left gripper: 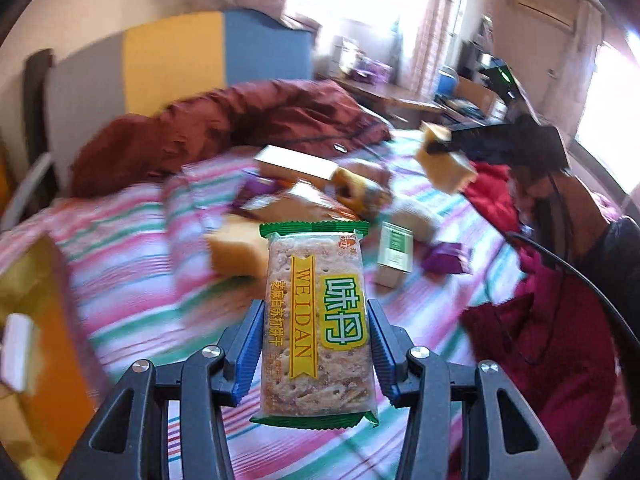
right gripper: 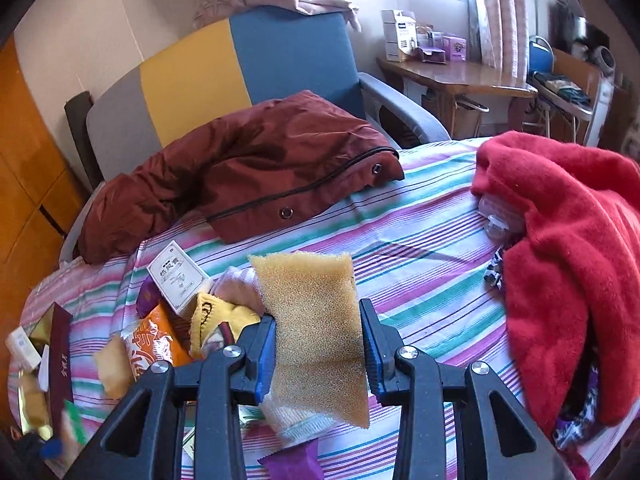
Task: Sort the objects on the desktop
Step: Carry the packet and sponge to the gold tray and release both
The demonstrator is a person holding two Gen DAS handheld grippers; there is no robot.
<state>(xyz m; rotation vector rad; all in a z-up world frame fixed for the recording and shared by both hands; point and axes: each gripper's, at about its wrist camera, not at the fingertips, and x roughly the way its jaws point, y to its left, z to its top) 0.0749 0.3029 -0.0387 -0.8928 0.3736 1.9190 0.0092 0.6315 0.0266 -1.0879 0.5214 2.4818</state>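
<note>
Left gripper (left gripper: 316,332): angled down over the bed (left gripper: 132,240), clamped on a cracker pack (left gripper: 316,320).
Right gripper (right gripper: 318,338): angled down, clamped on a sponge (right gripper: 316,320).
Around: snack pile (right gripper: 160,336) below left; red garment (right gripper: 568,248) at the bed's right edge.

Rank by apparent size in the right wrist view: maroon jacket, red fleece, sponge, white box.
1. Maroon jacket and red fleece look alike in size; no ranking.
2. Sponge, enlarged by nearness, held in the right claw.
3. White box.
</note>
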